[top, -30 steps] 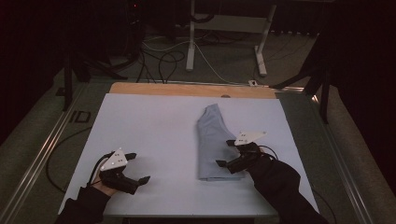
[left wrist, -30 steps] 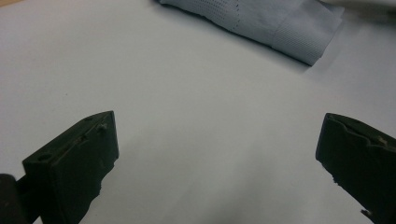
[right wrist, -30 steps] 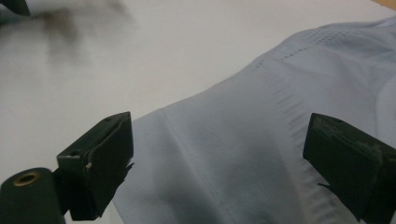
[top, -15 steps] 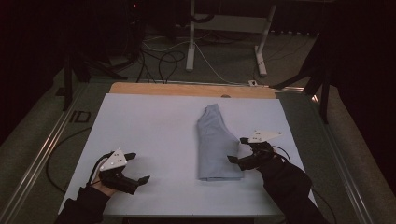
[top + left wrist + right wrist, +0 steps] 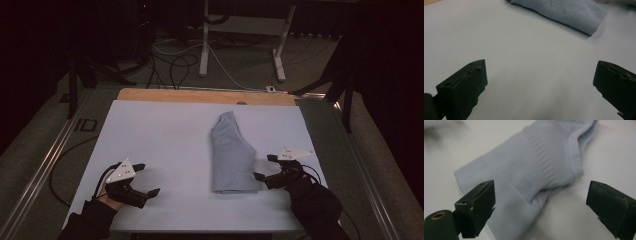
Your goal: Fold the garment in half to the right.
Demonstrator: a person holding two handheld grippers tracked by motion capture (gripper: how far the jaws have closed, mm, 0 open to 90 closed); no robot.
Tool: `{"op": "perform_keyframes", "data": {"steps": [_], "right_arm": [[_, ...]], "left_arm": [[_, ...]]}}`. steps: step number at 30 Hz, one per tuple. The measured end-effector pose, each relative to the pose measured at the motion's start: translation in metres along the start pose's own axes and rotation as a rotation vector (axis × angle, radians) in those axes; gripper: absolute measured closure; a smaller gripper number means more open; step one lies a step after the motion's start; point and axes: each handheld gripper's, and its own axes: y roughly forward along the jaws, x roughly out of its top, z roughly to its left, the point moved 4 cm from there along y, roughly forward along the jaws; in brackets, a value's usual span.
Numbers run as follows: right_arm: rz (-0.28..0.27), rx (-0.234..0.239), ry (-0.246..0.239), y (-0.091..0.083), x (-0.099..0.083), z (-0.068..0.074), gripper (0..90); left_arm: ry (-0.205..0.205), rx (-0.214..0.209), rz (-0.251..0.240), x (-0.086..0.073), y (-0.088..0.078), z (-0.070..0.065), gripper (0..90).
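Moved since earlier frames: right gripper has slid off the garment toward the table's right side; a second ago it sat over the cloth's right edge, now it lies just beside that edge.
Unchanged: left gripper rests in the same near-left spot; folded garment keeps the same outline and place.
Right gripper fingers: spread wide, nothing between them; in the right gripper view the jaws frame the cloth's near corner without touching it.
Left gripper fingers: spread wide, empty; in the left gripper view only bare table surface lies between the jaws, the garment well beyond.
Garment position: right of centre on the white table, lying flat, long axis running away from the person, narrower end far, wide hem end near.
Garment state: light blue-grey knit, folded lengthwise, one layer lapped over another with a ribbed band visible.
Reading: release and retreat suggest a fold has just been laid down and let go.
Task meaning: judged near complete for this fold; a further cross-fold from the near hem may remain.
Risk: upper layer looks loosely lapped; a grazing jaw could drag it open.
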Motion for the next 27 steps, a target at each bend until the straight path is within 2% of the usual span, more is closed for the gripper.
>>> {"op": "perform_keyframes", "data": {"steps": [7,14,21,27], "right_arm": [[0.02,-0.035,0.039,-0.007,-0.02,-0.002,8.5],[0.041,-0.05,0.044,-0.012,-0.03,0.001,8.5],[0.021,-0.072,0.056,-0.018,-0.041,0.004,8.5],[0.03,-0.091,0.053,-0.017,-0.045,0.003,8.5]], "left_arm": [[0.003,0.0,0.0,0.0,0.0,0.0,0.4],[0.002,-0.003,-0.003,0.0,0.0,0.0,0.3],[0.005,-0.001,0.002,0.0,0.0,0.0,0.4],[0.007,0.0,-0.002,0.0,-0.001,0.0,0.4]]}}
